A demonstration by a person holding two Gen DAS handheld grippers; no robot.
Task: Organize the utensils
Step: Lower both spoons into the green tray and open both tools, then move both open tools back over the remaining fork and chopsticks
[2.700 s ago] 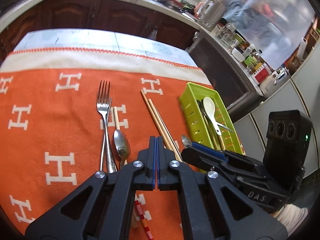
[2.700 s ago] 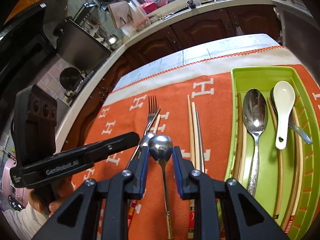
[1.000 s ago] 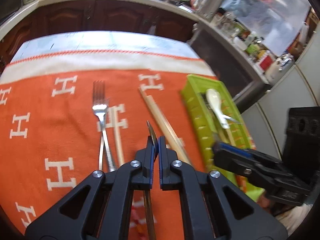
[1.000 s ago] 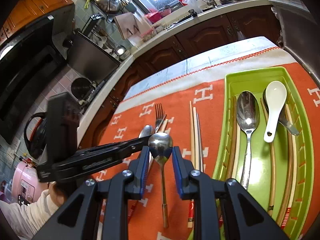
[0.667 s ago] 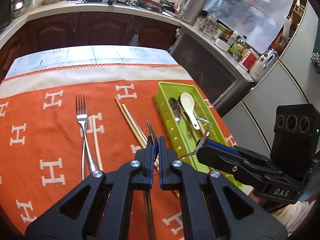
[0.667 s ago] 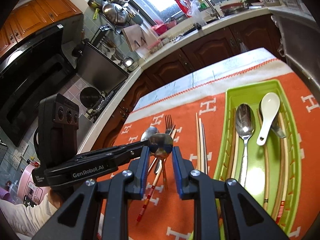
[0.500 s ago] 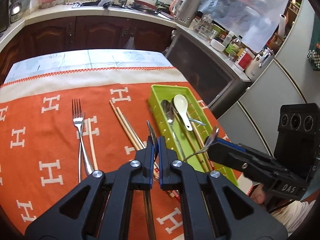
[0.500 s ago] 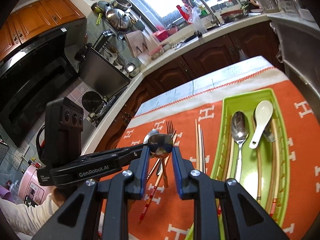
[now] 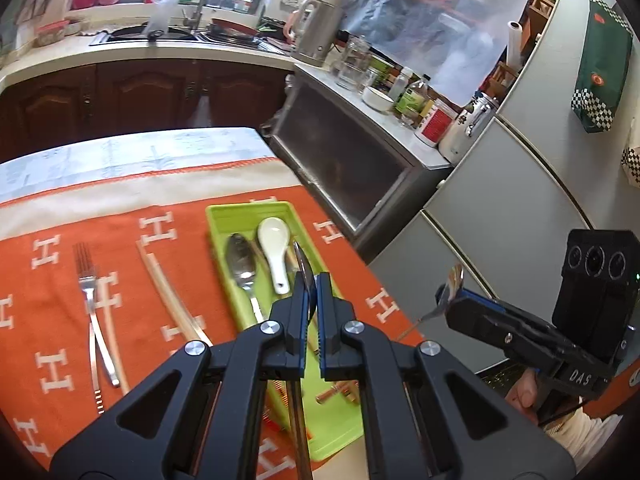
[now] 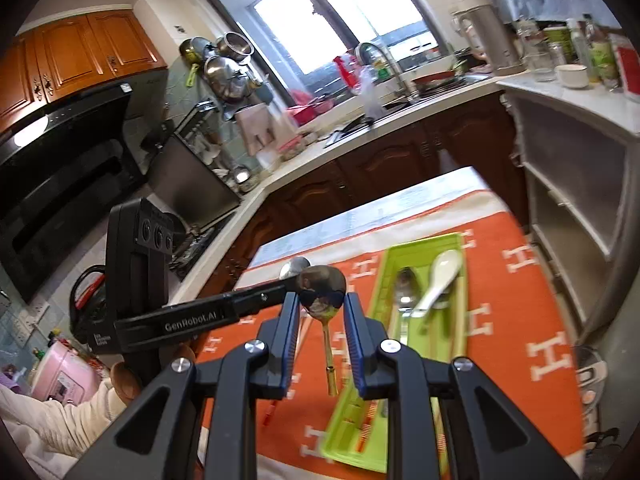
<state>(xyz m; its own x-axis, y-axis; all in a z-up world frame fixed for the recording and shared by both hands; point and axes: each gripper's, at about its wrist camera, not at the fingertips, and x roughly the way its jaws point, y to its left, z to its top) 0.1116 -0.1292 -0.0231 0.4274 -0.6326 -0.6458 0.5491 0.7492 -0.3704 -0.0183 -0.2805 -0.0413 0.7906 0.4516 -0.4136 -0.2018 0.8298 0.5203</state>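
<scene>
My left gripper (image 9: pixel 311 280) is shut on a steel spoon (image 9: pixel 305 270), seen edge-on, its handle running back between the fingers. It hangs above the near half of the green tray (image 9: pixel 216 216). My right gripper (image 10: pixel 322 300) is shut on the bowl of a gold-handled spoon (image 10: pixel 323 286), whose handle hangs down over the orange cloth (image 10: pixel 520 320) just left of the green tray (image 10: pixel 384 264). In the tray lie a white ceramic spoon (image 9: pixel 275 240), a metal spoon (image 9: pixel 240 264) and chopsticks. The right gripper (image 9: pixel 446 294) is off the table's right edge in the left wrist view.
A fork (image 9: pixel 86 280) and pale chopsticks (image 9: pixel 168 292) lie on the orange cloth (image 9: pixel 52 320) left of the tray. Past the table's right edge stand a steel cabinet (image 9: pixel 352 160) and grey doors (image 9: pixel 500 216). A person's hand (image 9: pixel 524 392) holds the right tool.
Both grippers have risen off the cloth with their spoons and moved right. The left one now hangs over the tray; the table looks farther away in both views.
</scene>
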